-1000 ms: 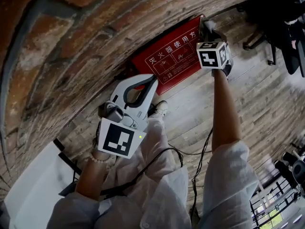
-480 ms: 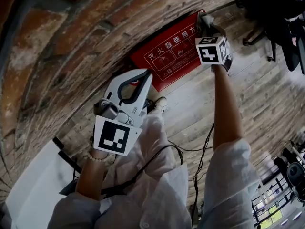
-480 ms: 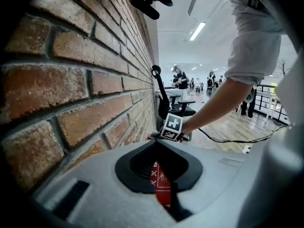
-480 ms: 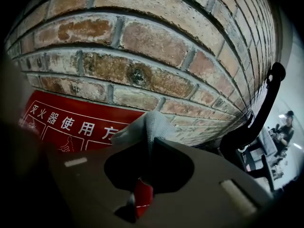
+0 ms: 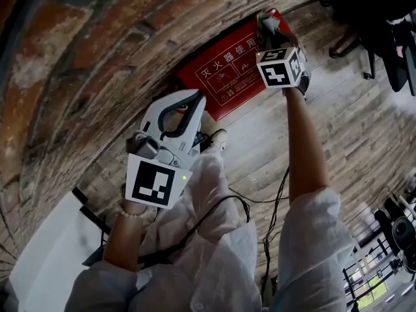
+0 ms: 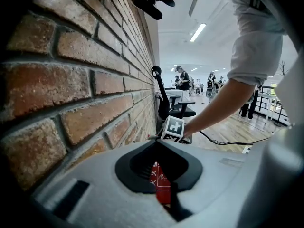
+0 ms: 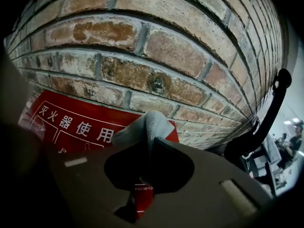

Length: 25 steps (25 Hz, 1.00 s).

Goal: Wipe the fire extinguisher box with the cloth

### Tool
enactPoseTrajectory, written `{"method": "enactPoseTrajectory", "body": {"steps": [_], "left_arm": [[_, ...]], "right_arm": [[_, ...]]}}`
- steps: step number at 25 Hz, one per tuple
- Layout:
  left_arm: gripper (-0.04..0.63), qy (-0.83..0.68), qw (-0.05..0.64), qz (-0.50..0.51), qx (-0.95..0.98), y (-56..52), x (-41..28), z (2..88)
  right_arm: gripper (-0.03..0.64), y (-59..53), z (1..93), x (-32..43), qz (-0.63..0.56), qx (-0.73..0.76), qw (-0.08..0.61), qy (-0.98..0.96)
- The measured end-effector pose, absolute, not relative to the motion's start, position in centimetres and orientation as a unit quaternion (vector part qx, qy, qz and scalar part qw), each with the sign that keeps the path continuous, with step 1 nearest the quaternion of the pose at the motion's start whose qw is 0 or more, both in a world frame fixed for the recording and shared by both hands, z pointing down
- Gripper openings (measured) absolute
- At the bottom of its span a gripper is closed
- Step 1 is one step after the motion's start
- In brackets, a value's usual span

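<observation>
Against the far brick wall (image 5: pixel 97 64), in the head view, sits the red box (image 5: pixel 231 77). The right gripper (image 5: pixel 268 26) holds the grey cloth (image 5: pixel 265 19) at the box's right end. The left gripper (image 5: pixel 197 101) hangs near the box's left end.

In the left gripper view its jaws are closed together on nothing. A strip of the box (image 6: pixel 161 184) shows beyond them, with the wall (image 6: pixel 71 80) on the left.

In the right gripper view the jaws are clamped on the cloth (image 7: pixel 145 127). Its bunched tip lies over the box's (image 7: pixel 71 120) upper right corner, with bricks above.
</observation>
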<state>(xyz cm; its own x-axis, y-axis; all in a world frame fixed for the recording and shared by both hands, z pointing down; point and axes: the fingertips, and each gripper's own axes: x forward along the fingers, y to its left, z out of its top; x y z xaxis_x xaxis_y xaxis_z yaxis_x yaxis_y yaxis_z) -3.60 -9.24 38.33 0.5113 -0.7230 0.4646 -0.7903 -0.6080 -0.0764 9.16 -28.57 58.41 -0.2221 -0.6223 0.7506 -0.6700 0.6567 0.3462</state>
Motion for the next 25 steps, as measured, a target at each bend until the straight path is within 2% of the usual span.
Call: {"method": "enactPoseTrajectory", "body": {"steps": [25], "left_arm": [[-0.003, -0.431, 0.076, 0.222, 0.871, -7.0, -4.1, 38.3]], "right_arm": [[0.023, -21.3, 58.3, 2.0, 0.008, 0.363, 0.438, -0.822]]}}
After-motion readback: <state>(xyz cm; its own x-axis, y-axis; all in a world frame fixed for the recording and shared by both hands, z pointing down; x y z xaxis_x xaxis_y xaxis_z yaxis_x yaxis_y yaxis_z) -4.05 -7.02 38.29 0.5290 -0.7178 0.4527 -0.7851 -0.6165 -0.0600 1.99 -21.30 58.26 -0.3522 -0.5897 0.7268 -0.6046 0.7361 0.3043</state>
